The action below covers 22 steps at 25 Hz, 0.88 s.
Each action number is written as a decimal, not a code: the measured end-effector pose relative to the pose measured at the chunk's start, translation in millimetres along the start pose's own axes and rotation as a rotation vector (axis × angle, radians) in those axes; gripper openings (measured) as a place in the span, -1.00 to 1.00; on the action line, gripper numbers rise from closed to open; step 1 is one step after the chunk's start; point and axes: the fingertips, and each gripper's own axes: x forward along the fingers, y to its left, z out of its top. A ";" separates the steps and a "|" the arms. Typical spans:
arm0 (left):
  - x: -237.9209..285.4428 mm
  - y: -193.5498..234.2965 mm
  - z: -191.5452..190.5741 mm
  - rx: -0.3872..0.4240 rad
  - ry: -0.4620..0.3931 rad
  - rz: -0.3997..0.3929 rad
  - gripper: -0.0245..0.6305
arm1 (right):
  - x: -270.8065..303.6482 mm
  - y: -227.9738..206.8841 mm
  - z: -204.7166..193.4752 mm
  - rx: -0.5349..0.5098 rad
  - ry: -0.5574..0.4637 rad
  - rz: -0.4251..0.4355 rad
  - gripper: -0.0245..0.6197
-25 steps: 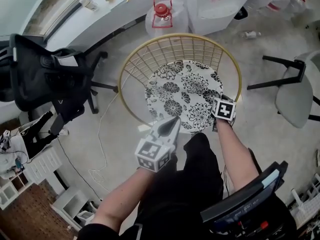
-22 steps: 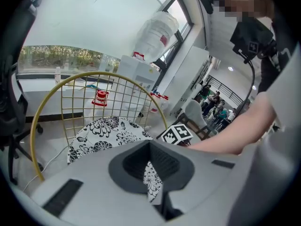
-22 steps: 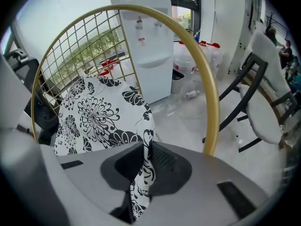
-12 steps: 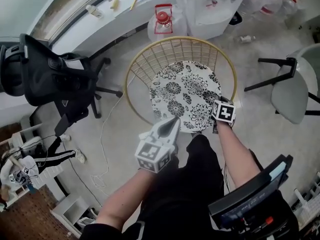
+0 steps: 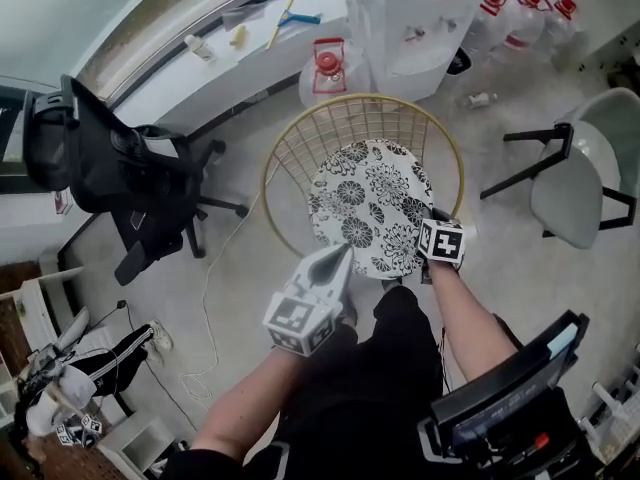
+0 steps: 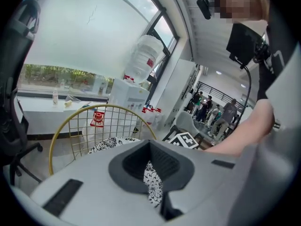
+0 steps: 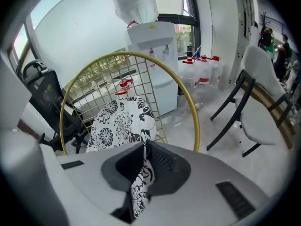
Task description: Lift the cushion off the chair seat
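Observation:
A round white cushion with black flowers (image 5: pixel 372 203) hangs inside the gold wire chair (image 5: pixel 300 133), lifted at its near edge. My left gripper (image 5: pixel 345 253) is shut on the cushion's near left rim; the printed fabric (image 6: pixel 153 189) is pinched between its jaws. My right gripper (image 5: pixel 432 220) is shut on the near right rim, and the cloth (image 7: pixel 141 182) runs down through its jaws. In the right gripper view the cushion (image 7: pixel 120 121) rises in front of the chair's wire back (image 7: pixel 141 65).
A black office chair (image 5: pixel 120 168) stands at the left, a grey shell chair (image 5: pixel 580 178) at the right. Behind the gold chair are a water dispenser (image 5: pixel 400 18) and a jug with a red cap (image 5: pixel 327 68). A white cable (image 5: pixel 205 298) lies on the floor.
Both grippers have risen with the cushion's near edge, so the cushion tips up off the seat. The view has shifted and shows more of the room behind.

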 end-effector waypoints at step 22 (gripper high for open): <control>-116.0 1.3 40.2 0.046 -0.161 -0.012 -0.91 | -153.0 90.5 13.7 -0.070 -0.221 0.096 -0.84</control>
